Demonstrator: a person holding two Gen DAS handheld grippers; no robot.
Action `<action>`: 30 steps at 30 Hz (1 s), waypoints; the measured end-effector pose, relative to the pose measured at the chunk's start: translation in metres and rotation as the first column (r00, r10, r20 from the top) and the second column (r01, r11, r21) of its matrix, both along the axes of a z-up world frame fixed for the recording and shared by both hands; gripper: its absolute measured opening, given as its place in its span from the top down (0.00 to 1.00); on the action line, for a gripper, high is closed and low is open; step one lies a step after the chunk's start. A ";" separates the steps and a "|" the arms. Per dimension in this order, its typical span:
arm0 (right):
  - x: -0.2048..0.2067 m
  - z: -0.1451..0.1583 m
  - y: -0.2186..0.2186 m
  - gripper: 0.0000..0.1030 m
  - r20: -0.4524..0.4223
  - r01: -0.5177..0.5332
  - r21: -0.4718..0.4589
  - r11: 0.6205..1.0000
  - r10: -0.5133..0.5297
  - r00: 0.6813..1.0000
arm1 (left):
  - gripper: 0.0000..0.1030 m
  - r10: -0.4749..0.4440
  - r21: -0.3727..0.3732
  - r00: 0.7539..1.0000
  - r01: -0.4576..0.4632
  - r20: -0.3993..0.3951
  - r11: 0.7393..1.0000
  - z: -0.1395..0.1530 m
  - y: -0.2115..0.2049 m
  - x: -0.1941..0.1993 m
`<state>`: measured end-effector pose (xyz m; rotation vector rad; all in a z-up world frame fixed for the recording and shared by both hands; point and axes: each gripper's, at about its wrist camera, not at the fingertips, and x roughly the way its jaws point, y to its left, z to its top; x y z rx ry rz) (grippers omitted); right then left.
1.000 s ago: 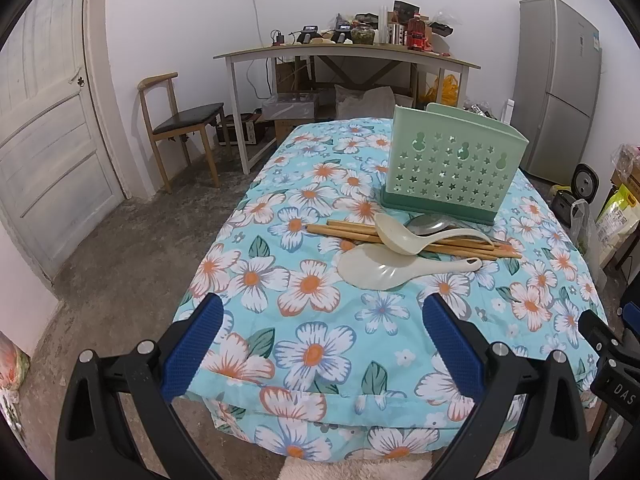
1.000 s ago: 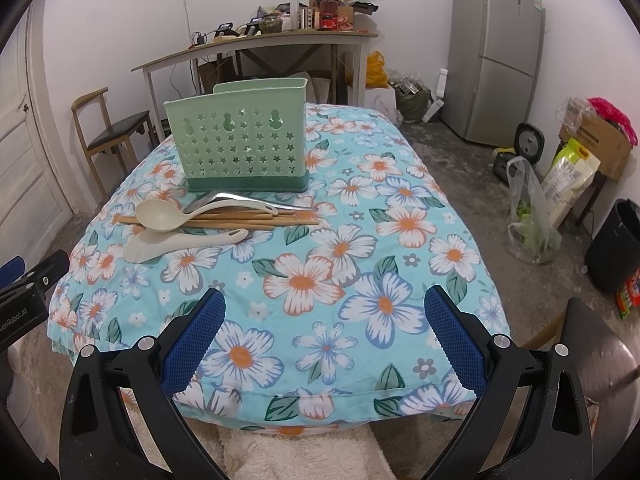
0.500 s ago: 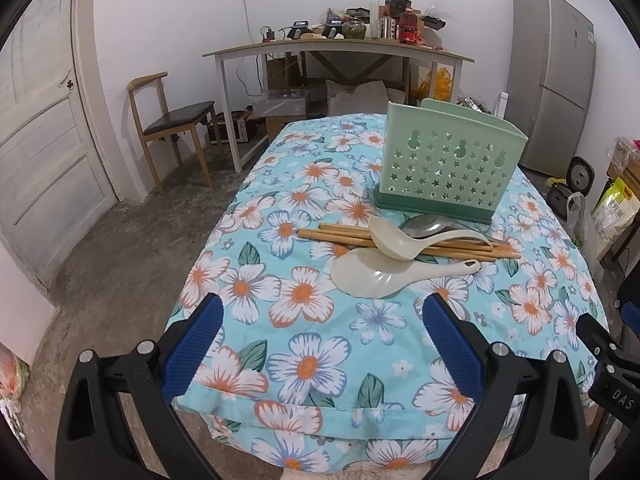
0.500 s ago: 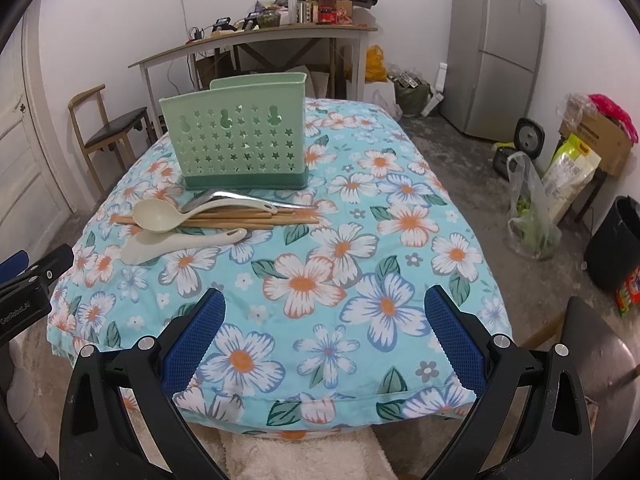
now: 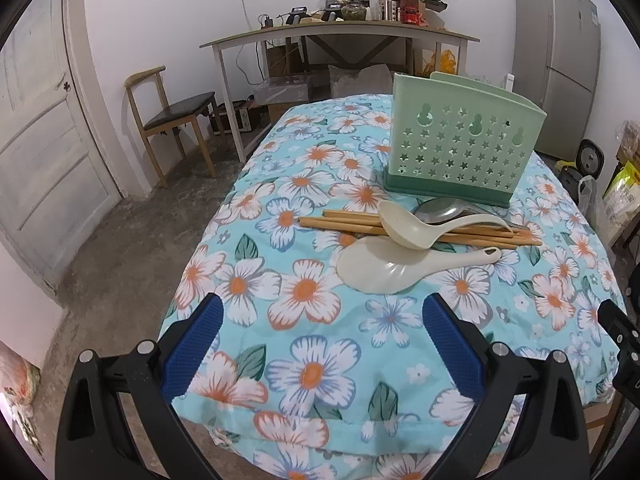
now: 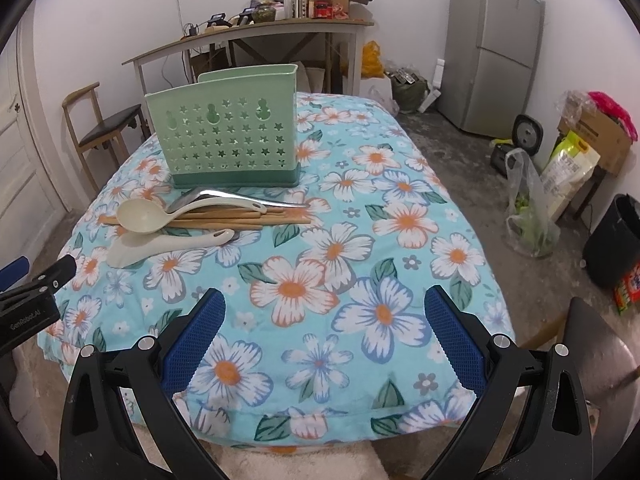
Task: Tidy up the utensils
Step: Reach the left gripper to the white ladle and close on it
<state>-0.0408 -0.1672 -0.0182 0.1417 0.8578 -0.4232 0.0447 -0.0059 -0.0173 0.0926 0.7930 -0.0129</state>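
A green perforated utensil holder (image 5: 460,152) (image 6: 230,142) stands upright on the floral-clothed table (image 5: 304,320) (image 6: 360,280). In front of it lie wooden chopsticks (image 5: 344,220) (image 6: 256,218), a cream ladle (image 5: 408,226) (image 6: 146,216) resting across them, a flat cream rice paddle (image 5: 384,266) (image 6: 160,244) and a metal spoon (image 5: 444,210) (image 6: 224,197). My left gripper (image 5: 320,322) hovers open over the table's near edge, short of the paddle. My right gripper (image 6: 322,318) is open above the near right part of the cloth, with nothing between its fingers.
A wooden chair (image 5: 168,120) and a white door (image 5: 44,152) are at the left. A cluttered desk (image 5: 340,32) stands behind the table, a grey fridge (image 6: 496,44) at the back right. Bags (image 6: 528,208), a box and a black bin (image 6: 612,240) sit on the floor at right.
Both grippers have moved forward toward the table; the utensils and holder appear nearer. Nothing on the table has shifted, and both grippers stay open.
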 end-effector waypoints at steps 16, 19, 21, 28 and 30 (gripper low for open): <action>0.019 -0.032 -0.018 0.07 0.042 -0.161 0.046 0.986 0.159 0.986 | 0.05 -0.112 -0.170 0.992 0.120 0.055 0.978 -0.009 -0.003 0.031; 0.024 -0.037 -0.015 0.07 0.042 -0.207 0.048 0.977 0.205 0.978 | 0.13 -0.141 -0.195 0.988 0.151 0.065 0.969 -0.010 -0.002 0.036; 0.026 -0.036 -0.014 0.07 0.062 -0.221 0.057 0.974 0.218 0.974 | 0.21 -0.161 -0.237 0.985 0.171 0.061 0.956 -0.009 0.001 0.044; 0.047 -0.041 -0.005 0.10 0.069 -0.293 0.111 0.950 0.286 0.956 | 0.40 -0.221 -0.437 0.975 0.193 -0.014 0.878 -0.012 0.015 0.084; 0.053 -0.045 -0.003 0.11 0.057 -0.302 0.117 0.946 0.297 0.953 | 0.49 -0.230 -0.474 0.971 0.170 -0.071 0.864 -0.020 0.018 0.099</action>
